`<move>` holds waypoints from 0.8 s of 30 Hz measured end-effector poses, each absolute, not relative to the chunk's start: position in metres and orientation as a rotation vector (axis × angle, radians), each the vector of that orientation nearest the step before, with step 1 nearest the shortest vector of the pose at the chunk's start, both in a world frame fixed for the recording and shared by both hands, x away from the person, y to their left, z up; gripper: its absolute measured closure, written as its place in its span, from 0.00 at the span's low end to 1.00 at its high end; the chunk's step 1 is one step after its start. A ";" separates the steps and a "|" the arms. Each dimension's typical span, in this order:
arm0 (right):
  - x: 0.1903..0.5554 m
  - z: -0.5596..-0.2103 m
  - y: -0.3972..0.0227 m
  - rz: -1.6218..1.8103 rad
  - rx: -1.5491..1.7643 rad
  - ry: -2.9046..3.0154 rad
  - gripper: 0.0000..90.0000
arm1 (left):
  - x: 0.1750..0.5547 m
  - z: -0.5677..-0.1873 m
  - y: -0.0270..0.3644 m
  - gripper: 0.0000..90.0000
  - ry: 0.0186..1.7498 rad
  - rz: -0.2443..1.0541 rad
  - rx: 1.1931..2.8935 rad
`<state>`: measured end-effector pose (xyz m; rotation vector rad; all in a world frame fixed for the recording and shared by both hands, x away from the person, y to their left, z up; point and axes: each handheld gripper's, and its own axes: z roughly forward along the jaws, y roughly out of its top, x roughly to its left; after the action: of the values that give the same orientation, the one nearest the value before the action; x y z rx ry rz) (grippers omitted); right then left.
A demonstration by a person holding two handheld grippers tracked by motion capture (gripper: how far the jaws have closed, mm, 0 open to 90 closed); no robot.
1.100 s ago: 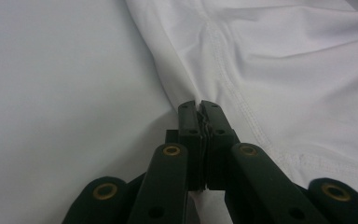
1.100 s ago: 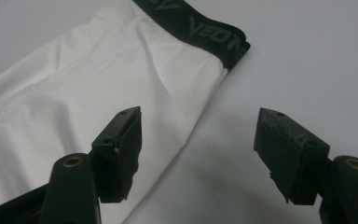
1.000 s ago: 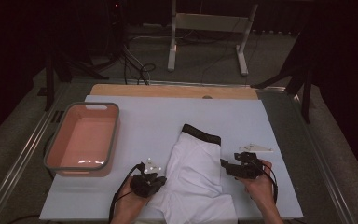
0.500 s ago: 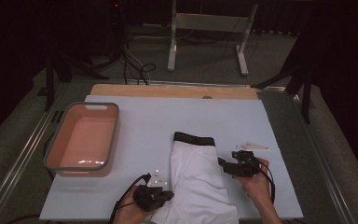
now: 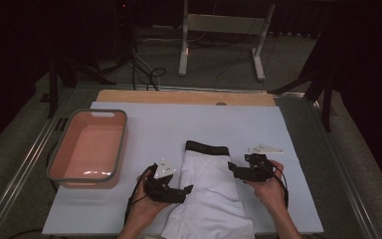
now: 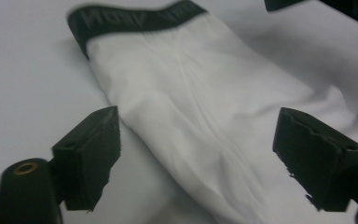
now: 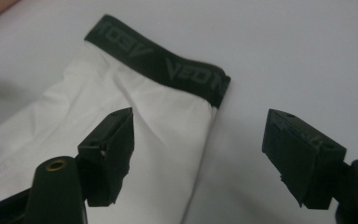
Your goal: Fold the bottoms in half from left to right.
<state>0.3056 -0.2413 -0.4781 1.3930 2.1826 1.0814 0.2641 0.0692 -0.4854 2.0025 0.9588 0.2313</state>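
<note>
Nearest the person, the left gripper [image 5: 186,189] is held at the left edge of the folded white underwear [image 5: 210,194]; its jaws have just been opening and stand wide, nothing pinched, probably a fold let go. The right gripper [image 5: 232,171] is poised by the right edge, jaws wide too, empty, seemingly ready to take it. The underwear lies on the white mat [image 5: 169,127], black waistband [image 5: 207,147] farthest. The pink tub [image 5: 54,169] sits left, likely to receive it.

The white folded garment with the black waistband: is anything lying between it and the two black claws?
Nothing visible. The white folded garment with the black waistband lies bare on the pale blue table cover. The left gripper and right gripper flank it with jaws open; the pink tub stands off to the left.
</note>
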 end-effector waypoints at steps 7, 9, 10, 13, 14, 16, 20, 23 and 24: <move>0.314 -0.475 -0.233 1.101 1.390 2.162 0.27 | 0.289 -0.480 0.066 0.02 0.976 0.265 1.942; 0.316 -0.475 -0.230 1.109 1.393 2.159 0.26 | 0.295 -0.479 0.065 0.00 0.973 0.253 1.924; 0.316 -0.475 -0.230 1.109 1.393 2.159 0.26 | 0.295 -0.479 0.065 0.00 0.973 0.253 1.924; 0.321 -0.475 -0.225 1.137 1.393 2.151 0.24 | 0.307 -0.478 0.062 0.00 0.974 0.300 1.917; 0.322 -0.475 -0.223 1.140 1.392 2.150 0.24 | 0.310 -0.478 0.062 0.00 0.977 0.303 1.911; 0.324 -0.476 -0.221 1.146 1.389 2.146 0.23 | 0.316 -0.478 0.062 0.00 0.978 0.301 1.902; 0.329 -0.478 -0.219 1.146 1.402 2.131 0.23 | 0.325 -0.479 0.060 0.00 0.966 0.322 1.908; 0.333 -0.479 -0.217 1.140 1.407 2.125 0.23 | 0.330 -0.479 0.059 0.00 0.962 0.324 1.915; 0.334 -0.480 -0.217 1.138 1.411 2.128 0.23 | 0.331 -0.479 0.058 0.00 0.957 0.325 1.918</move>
<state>0.3340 -0.2166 -0.4795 1.4112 2.1276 1.1379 0.3311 0.0582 -0.4786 1.9179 0.9574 0.3250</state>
